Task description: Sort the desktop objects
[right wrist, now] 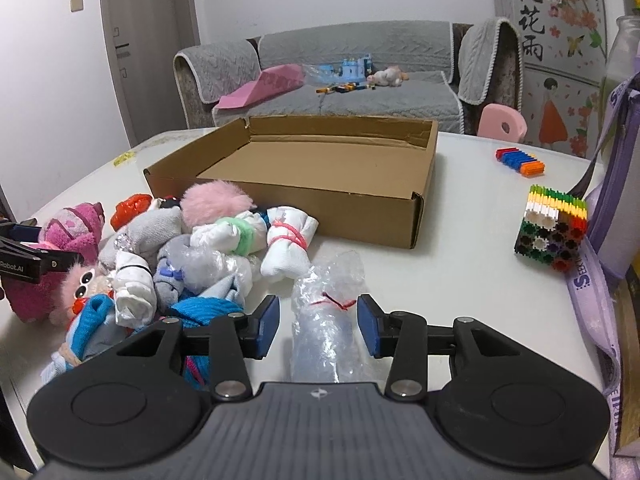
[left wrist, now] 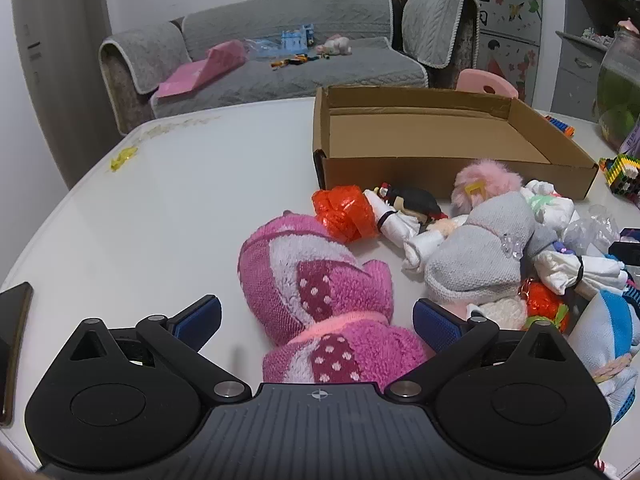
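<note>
A white glossy counter (right wrist: 460, 216) carries everything, its rounded far edge toward a grey quilted sofa (right wrist: 360, 80) against the back wall. A grey door (right wrist: 132, 48) stands at the left of the room, and a panel with painted blossoms and large characters (right wrist: 556, 40) at the right. On the sofa lie a pink folded sheet (right wrist: 260, 86), a blue toy castle (right wrist: 354, 66) and a small plush animal (right wrist: 388, 76).

One open cardboard box (right wrist: 420, 184), shallow and empty inside, sits in the middle of the counter. Just in front of its near wall lies the heap to be sorted: three white rolled cloth bundles, one banded green (right wrist: 236, 236), one tied with red cord (right wrist: 286, 246) and one with a dark band (right wrist: 134, 284); a pink fluffy pom-pom (right wrist: 216, 200); a grey knitted piece (right wrist: 148, 232); a blue cloth (right wrist: 208, 308); and an orange-red crinkled wrapper (right wrist: 130, 206). Two plastic brick builds stand apart at the right, a multicoloured block (right wrist: 554, 228) and a flat red-blue-orange strip (right wrist: 520, 160).

The left hand-held gripper (left wrist: 316, 320) has its jaws spread wide on either side of a pink towelling plush with white-dotted patches (left wrist: 320, 284), the blue pads clear of it. The right hand-held gripper (right wrist: 318, 326) has its jaws narrowly apart around a clear crinkled plastic bag tied with red thread (right wrist: 328, 320); whether the pads press on it cannot be told.
</note>
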The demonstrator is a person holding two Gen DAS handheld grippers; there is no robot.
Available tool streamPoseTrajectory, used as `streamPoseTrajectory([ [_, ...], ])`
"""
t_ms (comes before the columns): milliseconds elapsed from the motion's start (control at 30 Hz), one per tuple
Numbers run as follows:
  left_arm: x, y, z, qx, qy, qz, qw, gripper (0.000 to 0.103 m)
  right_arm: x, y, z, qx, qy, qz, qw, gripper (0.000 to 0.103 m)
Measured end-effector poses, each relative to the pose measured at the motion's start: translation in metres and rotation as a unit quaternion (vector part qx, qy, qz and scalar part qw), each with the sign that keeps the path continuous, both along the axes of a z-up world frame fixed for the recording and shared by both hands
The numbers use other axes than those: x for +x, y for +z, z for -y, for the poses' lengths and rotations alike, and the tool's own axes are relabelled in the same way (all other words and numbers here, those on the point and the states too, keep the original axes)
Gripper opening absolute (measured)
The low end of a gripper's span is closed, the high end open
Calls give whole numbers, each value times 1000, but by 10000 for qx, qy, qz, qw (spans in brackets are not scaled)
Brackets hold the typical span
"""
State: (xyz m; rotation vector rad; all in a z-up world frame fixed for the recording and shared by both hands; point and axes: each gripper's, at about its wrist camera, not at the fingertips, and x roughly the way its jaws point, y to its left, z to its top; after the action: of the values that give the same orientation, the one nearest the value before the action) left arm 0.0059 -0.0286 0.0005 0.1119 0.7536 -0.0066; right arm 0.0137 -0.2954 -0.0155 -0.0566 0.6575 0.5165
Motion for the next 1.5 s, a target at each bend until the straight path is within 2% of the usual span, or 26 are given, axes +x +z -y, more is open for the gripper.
streamPoseTrajectory([
  [67, -1, -1, 0, -6, -8, -2, 10000, 103, -1, 1, 1, 60, 35, 34, 10000, 39],
  [167, -1, 0, 0, 0, 7, 1, 10000, 103, -1, 2, 1, 45, 2, 89, 10000, 45],
  [600, -4, 0, -4, -151, 59, 4, 9999, 103, -1, 3, 2, 29, -20, 115, 9999, 47],
  [667, -11, 10, -9, -185, 181, 289, 9992, 103, -7, 9, 3, 84, -43, 370, 9993, 48],
  [733, -19, 27, -13, -237, 266, 673, 9971, 103, -15, 19, 5, 202, -116, 813, 9964, 52],
  [800, -27, 47, -11, -187, 314, 1154, 9926, 103, -23, 30, 8, 443, -184, 1226, 9913, 65],
  [833, -29, 56, -8, -163, 297, 1332, 9905, 103, -27, 36, 9, 550, -231, 1411, 9882, 66],
  [900, -25, 72, 2, -84, 202, 1472, 9889, 103, -28, 43, 10, 742, -252, 1546, 9849, 67],
  [967, -16, 82, 13, -57, 144, 1416, 9898, 103, -24, 48, 8, 802, -288, 1492, 9851, 73],
  [1067, -2, 96, 28, -101, -4, 1366, 9906, 103, -16, 56, 1, 570, -402, 1463, 9868, 75],
  [1133, 5, 106, 40, -102, -113, 1351, 9907, 103, -9, 66, 0, 512, -451, 1323, 9889, 79],
  [1233, 20, 114, 51, -112, -259, 1212, 9922, 103, -4, 80, -7, 364, -394, 1269, 9905, 92],
  [1500, 37, 115, 57, -221, -311, 939, 9949, 103, 5, 91, -16, 154, -248, 1275, 9914, 94],
])
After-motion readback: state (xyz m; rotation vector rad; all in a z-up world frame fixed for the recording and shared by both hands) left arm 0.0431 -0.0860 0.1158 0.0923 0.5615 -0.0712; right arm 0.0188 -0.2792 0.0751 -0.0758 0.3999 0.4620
